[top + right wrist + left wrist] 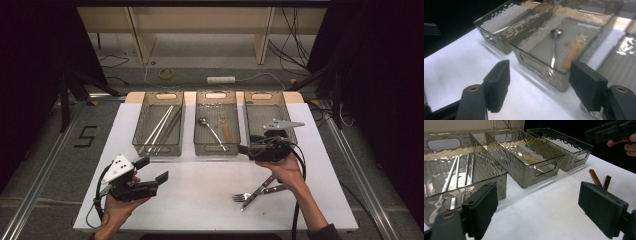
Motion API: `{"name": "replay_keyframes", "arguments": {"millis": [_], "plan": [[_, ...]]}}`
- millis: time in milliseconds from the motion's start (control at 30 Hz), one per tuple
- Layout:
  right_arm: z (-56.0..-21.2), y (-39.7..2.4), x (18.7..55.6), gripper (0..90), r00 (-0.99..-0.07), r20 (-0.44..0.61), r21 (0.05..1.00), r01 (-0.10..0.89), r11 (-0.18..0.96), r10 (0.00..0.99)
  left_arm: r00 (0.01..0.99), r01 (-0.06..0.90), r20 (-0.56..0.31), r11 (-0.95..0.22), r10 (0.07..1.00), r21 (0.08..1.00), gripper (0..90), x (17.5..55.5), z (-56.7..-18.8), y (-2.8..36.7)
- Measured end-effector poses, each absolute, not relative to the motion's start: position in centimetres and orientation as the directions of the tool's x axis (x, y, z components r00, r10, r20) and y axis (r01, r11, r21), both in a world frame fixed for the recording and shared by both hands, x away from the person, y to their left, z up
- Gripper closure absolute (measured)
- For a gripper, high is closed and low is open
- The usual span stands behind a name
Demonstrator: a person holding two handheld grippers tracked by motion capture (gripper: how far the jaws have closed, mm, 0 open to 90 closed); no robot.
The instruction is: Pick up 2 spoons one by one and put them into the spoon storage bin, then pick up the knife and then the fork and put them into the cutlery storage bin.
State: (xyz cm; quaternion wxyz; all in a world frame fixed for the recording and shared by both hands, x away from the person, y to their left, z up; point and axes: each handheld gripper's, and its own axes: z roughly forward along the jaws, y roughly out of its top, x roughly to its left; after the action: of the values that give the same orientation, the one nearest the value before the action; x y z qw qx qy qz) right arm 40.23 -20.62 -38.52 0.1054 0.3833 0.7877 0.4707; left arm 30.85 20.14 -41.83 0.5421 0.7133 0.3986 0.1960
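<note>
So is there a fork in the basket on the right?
No, the right basket looks empty, and the two forks lie on the white table near the person's right hand.

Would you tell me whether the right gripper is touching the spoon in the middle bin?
Apart: the right gripper view shows the right gripper open over bare table, the spoon lying beyond inside the bin.

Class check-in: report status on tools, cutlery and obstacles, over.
Left tool open, empty. Right tool open, empty, by middle bin. Forks on table. Nothing blocking.
</note>
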Motion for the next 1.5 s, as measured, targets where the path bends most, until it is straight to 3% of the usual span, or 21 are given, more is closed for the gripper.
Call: {"name": "replay_keyframes", "arguments": {"millis": [700, 1100, 1267, 1500], "plan": [[-42.5, -24.6, 39.2, 31.4, -0.618, 0.185, 0.783, 0.562, 0.265, 0.764, 0.602, 0.359, -0.157, -0.089, 0.783, 0.929, 15.5, 31.1, -41.9, 20.1], [-43.8, -25.3, 39.4, 34.6, -0.604, 0.151, 0.755, 0.582, 0.303, 0.782, 0.606, 0.36, -0.154, -0.096, 0.781, 0.928, 15.5, 31.1, -41.9, 20.1], [-44.2, -25.7, 39.4, 46.3, -0.594, 0.128, 0.737, 0.593, 0.324, 0.794, 0.606, 0.359, -0.153, -0.097, 0.78, 0.928, 15.5, 31.0, -41.9, 20.1], [-45.4, -26.3, 40.0, 70.6, -0.579, 0.101, 0.691, 0.626, 0.361, 0.809, 0.604, 0.359, -0.151, -0.098, 0.782, 0.928, 15.5, 31.0, -41.9, 20.1]]}}
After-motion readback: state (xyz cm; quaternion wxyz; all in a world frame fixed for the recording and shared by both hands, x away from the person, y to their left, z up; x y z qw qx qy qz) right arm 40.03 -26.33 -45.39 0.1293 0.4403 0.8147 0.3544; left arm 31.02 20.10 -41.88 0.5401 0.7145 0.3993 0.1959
